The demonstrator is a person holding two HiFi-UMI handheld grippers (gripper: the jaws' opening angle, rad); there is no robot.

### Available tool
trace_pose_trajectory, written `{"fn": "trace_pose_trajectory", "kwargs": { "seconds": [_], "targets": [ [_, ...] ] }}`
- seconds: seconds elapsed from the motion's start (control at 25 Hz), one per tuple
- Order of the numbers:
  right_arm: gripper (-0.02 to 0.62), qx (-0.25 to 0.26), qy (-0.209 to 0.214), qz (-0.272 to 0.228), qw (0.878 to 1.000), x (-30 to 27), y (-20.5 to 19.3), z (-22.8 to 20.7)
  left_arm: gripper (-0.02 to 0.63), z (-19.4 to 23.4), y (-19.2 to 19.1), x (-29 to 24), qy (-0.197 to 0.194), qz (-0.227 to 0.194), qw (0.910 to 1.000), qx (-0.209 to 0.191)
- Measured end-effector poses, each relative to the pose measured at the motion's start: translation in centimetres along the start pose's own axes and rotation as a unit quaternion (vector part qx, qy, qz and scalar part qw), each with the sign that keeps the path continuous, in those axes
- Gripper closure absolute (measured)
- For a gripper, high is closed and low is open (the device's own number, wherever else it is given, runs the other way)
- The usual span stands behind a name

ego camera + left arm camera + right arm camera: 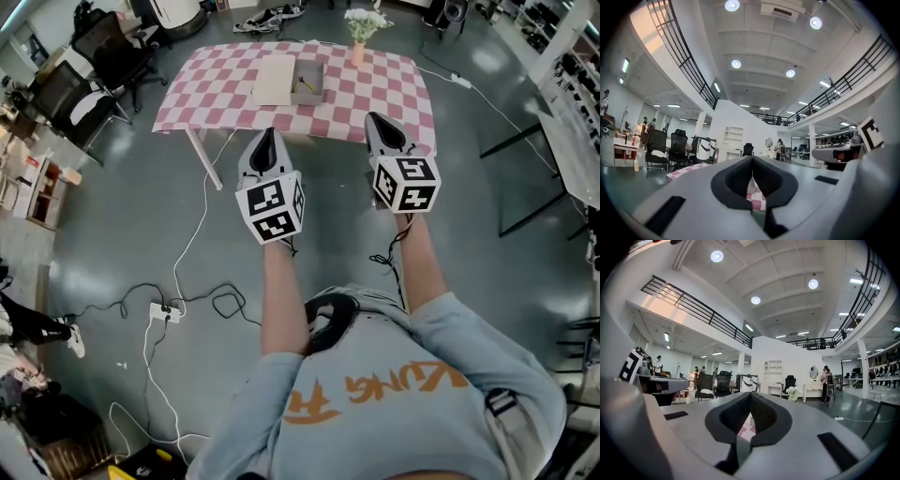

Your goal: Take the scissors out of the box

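Observation:
A small grey open box (307, 82) sits on the pink-checked table (375, 94), with something yellow, likely the scissors (307, 85), inside it. Its flat pale lid (275, 80) lies just left of it. Both grippers hang in the air well short of the table's near edge. The left gripper (265, 141) and the right gripper (382, 127) point toward the table, each with its jaws meeting and nothing between them. In the left gripper view the shut left gripper (752, 161) shows only a strip of checked cloth (755, 197) behind it. The right gripper (750, 397) is likewise shut.
A vase of white flowers (359, 37) stands at the table's far edge, right of the box. Cables and a power strip (165, 311) lie on the grey floor at left. Office chairs (103, 56) stand left of the table, and shelving (572, 103) lines the right.

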State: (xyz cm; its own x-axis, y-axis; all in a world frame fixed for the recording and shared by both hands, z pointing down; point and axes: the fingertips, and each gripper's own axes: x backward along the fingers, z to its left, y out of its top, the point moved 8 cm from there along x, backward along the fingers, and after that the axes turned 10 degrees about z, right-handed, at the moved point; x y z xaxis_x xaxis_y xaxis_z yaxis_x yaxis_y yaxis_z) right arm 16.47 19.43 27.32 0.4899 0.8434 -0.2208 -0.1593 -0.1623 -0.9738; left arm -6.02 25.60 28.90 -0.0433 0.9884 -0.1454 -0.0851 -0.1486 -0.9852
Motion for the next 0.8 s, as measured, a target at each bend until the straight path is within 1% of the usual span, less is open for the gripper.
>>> {"fn": "trace_pose_trajectory", "kwargs": {
  "seconds": [0.36, 0.64, 0.8],
  "targets": [
    [0.598, 0.015, -0.004, -0.001, 1.0, 0.9, 0.6, 0.2, 0.586, -0.5, 0.5, 0.2, -0.012, -0.007, 0.9999, 0.003],
    [0.597, 0.02, 0.0, -0.001, 1.0, 0.9, 0.9, 0.5, 0.586, 0.0, 0.6, 0.5, -0.008, -0.009, 0.9999, 0.009],
    [0.597, 0.026, 0.005, -0.007, 1.0, 0.7, 1.4, 1.0, 0.586, 0.6, 1.0, 0.7, -0.005, -0.018, 0.9998, 0.011]
  ]
}}
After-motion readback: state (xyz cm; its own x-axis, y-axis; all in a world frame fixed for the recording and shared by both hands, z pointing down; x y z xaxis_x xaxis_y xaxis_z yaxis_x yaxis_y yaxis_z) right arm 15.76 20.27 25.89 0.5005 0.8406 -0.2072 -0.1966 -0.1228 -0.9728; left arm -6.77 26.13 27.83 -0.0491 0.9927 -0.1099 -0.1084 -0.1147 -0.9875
